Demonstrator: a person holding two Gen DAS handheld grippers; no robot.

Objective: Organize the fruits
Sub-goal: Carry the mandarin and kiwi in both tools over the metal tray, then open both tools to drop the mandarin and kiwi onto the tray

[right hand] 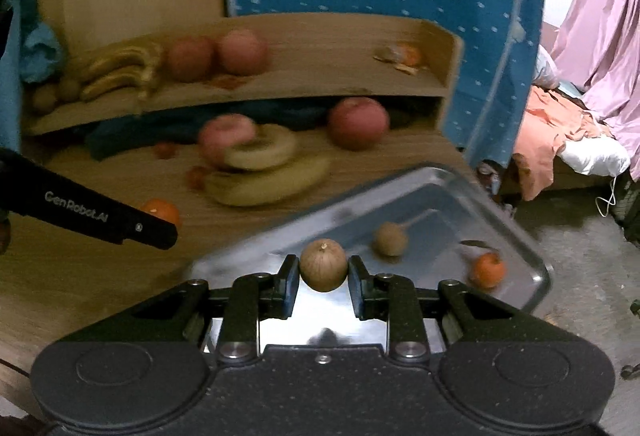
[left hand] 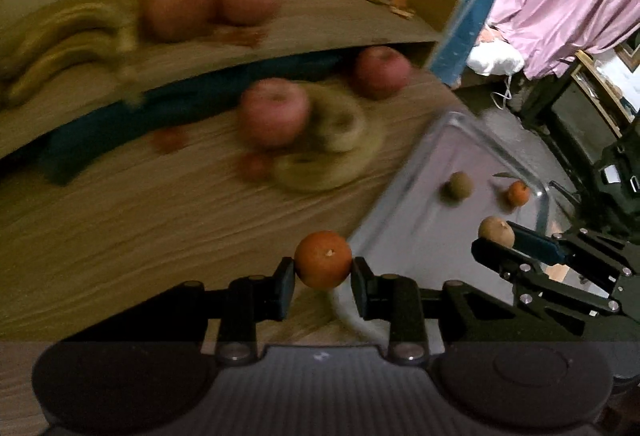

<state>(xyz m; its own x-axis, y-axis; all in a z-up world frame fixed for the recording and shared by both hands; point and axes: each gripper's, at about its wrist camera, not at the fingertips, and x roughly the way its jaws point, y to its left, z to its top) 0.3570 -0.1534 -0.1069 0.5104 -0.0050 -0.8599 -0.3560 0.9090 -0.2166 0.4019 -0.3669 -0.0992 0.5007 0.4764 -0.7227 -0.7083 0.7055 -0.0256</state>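
Observation:
My left gripper (left hand: 323, 270) is shut on an orange tangerine (left hand: 323, 264), held over the wooden table by the near-left edge of the metal tray (left hand: 424, 236). My right gripper (right hand: 323, 276) is shut on a small brown round fruit (right hand: 323, 265) above the tray (right hand: 400, 196). That brown fruit (left hand: 496, 232) and the right gripper (left hand: 516, 248) also show in the left wrist view. Inside the tray lie another brown fruit (right hand: 390, 239) and a tangerine (right hand: 487, 270). The left gripper's finger (right hand: 120, 222) crosses the right wrist view, with the tangerine (right hand: 162, 211) behind it.
On the table sit two red apples (right hand: 358, 122) (right hand: 224, 136), blurred bananas (right hand: 268, 180) and small red fruits (right hand: 196, 176). A wooden shelf (right hand: 280, 88) holds bananas, two apples and peel scraps. A blue cloth hangs behind; the floor lies right of the tray.

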